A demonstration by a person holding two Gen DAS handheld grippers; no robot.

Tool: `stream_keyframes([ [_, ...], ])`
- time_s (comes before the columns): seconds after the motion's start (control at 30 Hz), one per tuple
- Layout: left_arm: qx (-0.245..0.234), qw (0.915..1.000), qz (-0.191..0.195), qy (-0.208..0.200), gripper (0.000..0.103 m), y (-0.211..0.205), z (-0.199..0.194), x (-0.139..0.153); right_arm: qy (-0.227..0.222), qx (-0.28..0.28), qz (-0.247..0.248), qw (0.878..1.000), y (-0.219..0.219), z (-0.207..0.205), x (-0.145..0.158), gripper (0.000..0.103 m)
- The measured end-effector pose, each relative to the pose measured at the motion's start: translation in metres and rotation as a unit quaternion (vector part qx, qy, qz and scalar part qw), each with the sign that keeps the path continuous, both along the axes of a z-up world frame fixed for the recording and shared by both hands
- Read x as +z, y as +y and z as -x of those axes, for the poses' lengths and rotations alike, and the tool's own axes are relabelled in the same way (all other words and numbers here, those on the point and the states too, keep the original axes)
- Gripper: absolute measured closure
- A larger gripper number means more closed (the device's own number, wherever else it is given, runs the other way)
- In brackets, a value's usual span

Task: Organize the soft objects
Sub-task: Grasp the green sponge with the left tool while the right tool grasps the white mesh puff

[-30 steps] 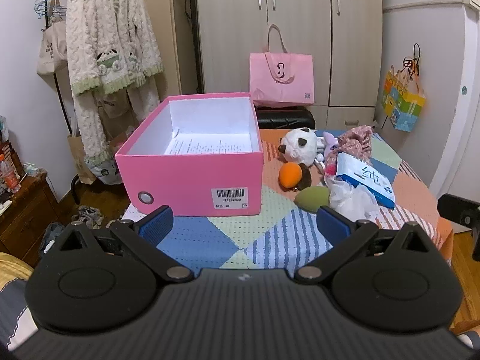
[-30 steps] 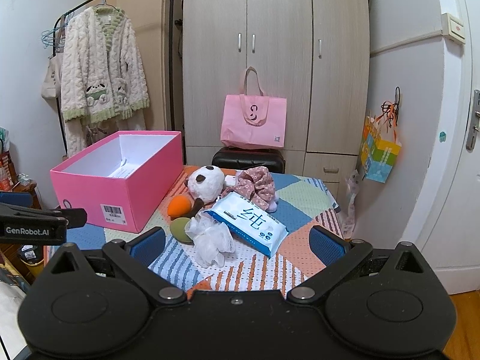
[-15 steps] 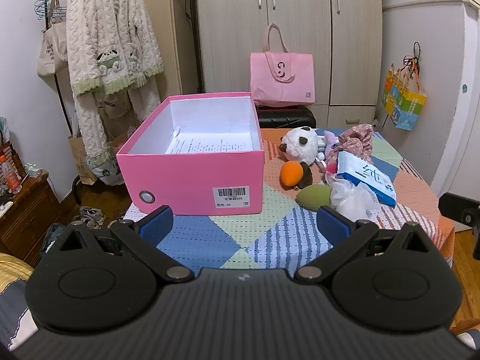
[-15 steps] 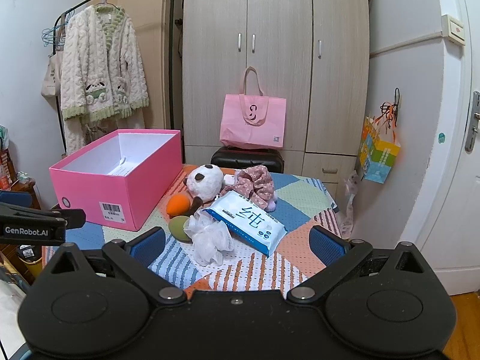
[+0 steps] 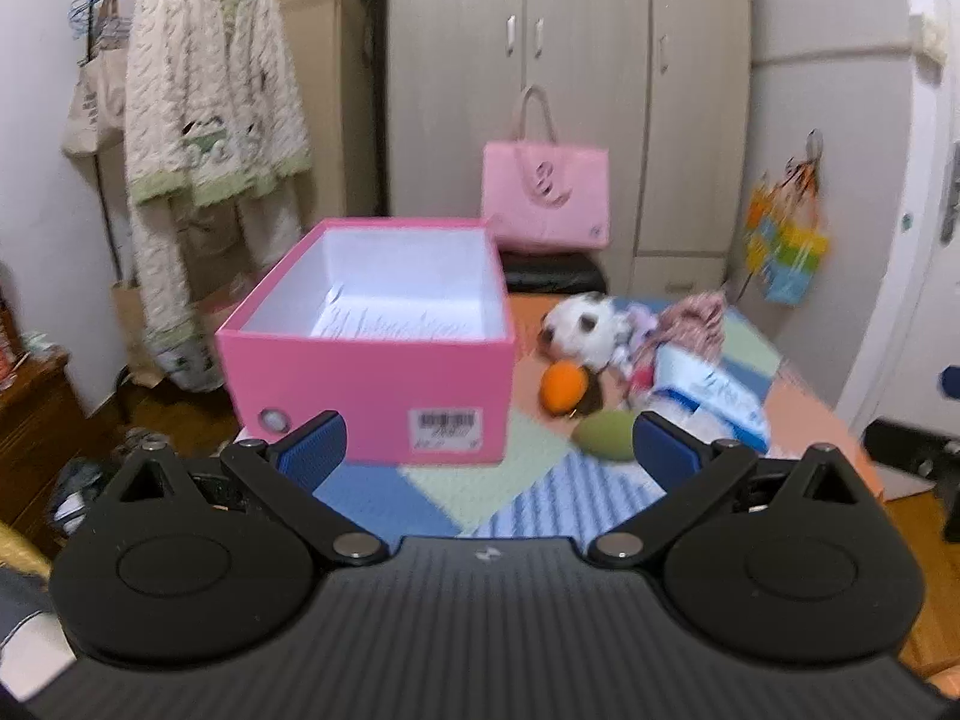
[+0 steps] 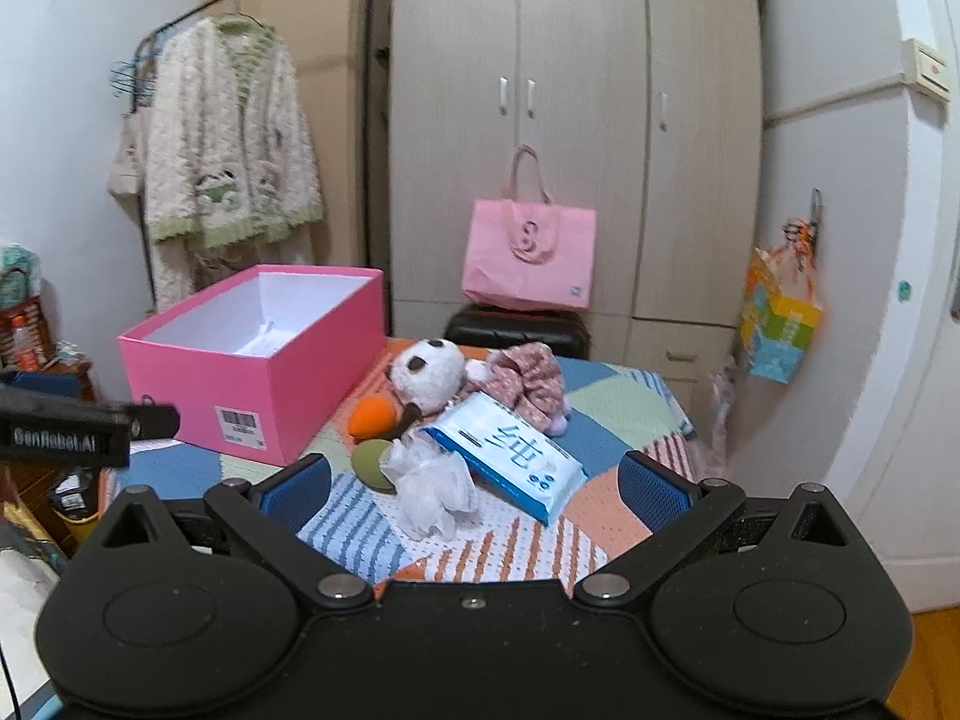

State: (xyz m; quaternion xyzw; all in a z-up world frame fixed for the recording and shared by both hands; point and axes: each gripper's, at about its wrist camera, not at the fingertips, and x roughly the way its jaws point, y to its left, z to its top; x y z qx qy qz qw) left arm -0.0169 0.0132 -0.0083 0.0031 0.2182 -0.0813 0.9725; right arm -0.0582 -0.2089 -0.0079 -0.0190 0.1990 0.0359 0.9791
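Patchwork table (image 6: 624,414), pink box (image 6: 270,384) open, soft toys (image 6: 429,375) beside.

Your left wrist view looks along its fingers (image 5: 315,441) at the pink box (image 5: 384,384) from the worktop's near edge. Your right wrist view faces the same way from further right, nearer the toys. Both share the box, panda plush (image 6: 429,375) and wardrobe (image 6: 576,120).
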Motion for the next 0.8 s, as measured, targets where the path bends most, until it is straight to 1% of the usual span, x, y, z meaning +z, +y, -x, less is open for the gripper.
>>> stream_keyframes([
  [0.1,-0.016,0.9997,-0.008,-0.018,0.0,-0.007,-0.004,-0.002,-0.003,0.018,0.002,1.0,-0.004,-0.006,-0.008,0.0],
  [0.17,-0.03,0.9991,-0.016,-0.024,0.0,-0.015,-0.009,-0.004,0.0,0.04,0.005,0.999,-0.008,-0.015,-0.019,0.0],
  [0.23,-0.048,0.9985,-0.022,-0.014,0.002,-0.025,-0.018,-0.009,0.005,0.056,0.004,0.998,-0.006,-0.023,-0.029,0.003],
  [0.3,-0.067,0.9974,-0.025,-0.001,0.004,-0.035,-0.027,-0.015,0.012,0.069,0.003,0.998,-0.007,-0.032,-0.037,0.01],
  [0.33,-0.077,0.9966,-0.027,0.006,0.005,-0.04,-0.032,-0.018,0.017,0.075,0.0,0.997,-0.008,-0.037,-0.042,0.011],
  [0.4,-0.097,0.9947,-0.029,0.019,0.012,-0.048,-0.043,-0.025,0.023,0.087,-0.003,0.996,-0.01,-0.047,-0.051,0.012],
  [0.43,-0.104,0.9938,-0.032,0.025,0.018,-0.053,-0.048,-0.029,0.026,0.092,-0.003,0.995,-0.01,-0.051,-0.054,0.013],
  [0.47,-0.107,0.9932,-0.034,0.028,0.024,-0.056,-0.053,-0.033,0.028,0.097,-0.003,0.995,-0.011,-0.055,-0.057,0.017],
  [0.6,-0.121,0.9908,-0.043,0.043,0.033,-0.066,-0.07,-0.048,0.047,0.127,-0.006,0.991,-0.011,-0.073,-0.074,0.028],
  [0.67,-0.124,0.9899,-0.048,0.049,0.038,-0.07,-0.078,-0.055,0.053,0.137,-0.005,0.989,-0.01,-0.082,-0.081,0.028],
  [0.8,-0.13,0.9877,-0.053,0.069,0.043,-0.075,-0.1,-0.068,0.063,0.146,0.012,0.987,-0.006,-0.099,-0.096,0.039],
])
